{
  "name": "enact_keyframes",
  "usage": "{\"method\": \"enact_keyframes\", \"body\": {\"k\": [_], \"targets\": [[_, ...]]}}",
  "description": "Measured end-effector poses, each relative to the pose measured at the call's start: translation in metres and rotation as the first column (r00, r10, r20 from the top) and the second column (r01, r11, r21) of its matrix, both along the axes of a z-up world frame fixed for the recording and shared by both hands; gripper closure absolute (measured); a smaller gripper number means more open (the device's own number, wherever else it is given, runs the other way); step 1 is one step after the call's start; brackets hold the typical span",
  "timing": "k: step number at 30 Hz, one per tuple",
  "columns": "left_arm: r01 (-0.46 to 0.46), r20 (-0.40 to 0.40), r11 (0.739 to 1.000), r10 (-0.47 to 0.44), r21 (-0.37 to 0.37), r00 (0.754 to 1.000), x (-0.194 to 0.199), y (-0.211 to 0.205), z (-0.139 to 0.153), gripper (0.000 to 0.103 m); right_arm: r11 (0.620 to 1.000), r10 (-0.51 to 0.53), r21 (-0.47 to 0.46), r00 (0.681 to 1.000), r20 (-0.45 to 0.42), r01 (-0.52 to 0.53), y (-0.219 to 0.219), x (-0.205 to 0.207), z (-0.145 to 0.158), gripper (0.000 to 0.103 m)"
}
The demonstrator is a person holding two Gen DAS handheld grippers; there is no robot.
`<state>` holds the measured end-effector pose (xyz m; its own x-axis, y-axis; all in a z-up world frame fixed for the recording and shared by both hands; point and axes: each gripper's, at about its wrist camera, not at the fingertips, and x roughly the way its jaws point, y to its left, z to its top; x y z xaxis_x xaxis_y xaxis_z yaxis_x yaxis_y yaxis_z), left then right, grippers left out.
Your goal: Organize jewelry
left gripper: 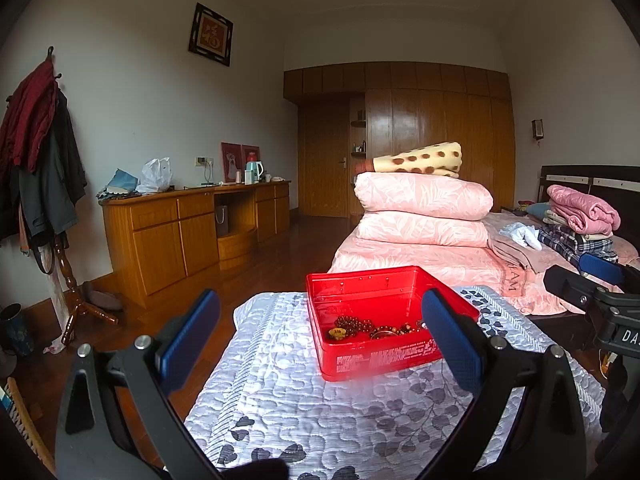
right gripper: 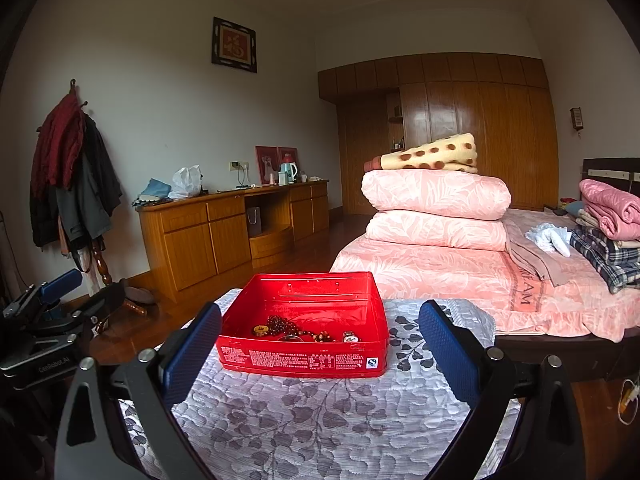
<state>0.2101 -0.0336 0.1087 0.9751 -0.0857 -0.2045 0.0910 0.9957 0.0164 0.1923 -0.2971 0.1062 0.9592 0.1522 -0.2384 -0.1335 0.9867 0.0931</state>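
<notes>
A red tin box (left gripper: 384, 360) (right gripper: 304, 360) stands open on a grey leaf-patterned quilted surface (left gripper: 304, 408) (right gripper: 320, 420). Inside lie dark bead strings (left gripper: 354, 324) (right gripper: 280, 325), a yellow charm (right gripper: 260, 330) and a small silver watch-like piece (right gripper: 349, 336). My left gripper (left gripper: 320, 344) is open and empty, held just before the box. My right gripper (right gripper: 320, 350) is open and empty, also in front of the box. The right gripper shows at the right edge of the left wrist view (left gripper: 592, 280); the left gripper shows at the left edge of the right wrist view (right gripper: 52, 300).
A bed (left gripper: 460, 268) (right gripper: 460, 276) with pink folded quilts lies behind the box, with folded clothes (right gripper: 608, 224) at its head. A wooden sideboard (left gripper: 184, 232) stands along the left wall, a coat stand (left gripper: 40, 168) further left. Wood floor surrounds the quilted surface.
</notes>
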Motion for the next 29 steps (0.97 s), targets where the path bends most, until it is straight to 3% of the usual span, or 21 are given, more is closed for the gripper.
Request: {"method": "enact_keyframes", "body": {"k": [29], "targets": [[0.013,-0.027,1.0,-0.013,-0.02,1.0,0.0035,0.0032,-0.0009,0.005,1.0,-0.003,0.001,1.0,-0.009,0.003,-0.003,0.0024,-0.0061,0.006]]}}
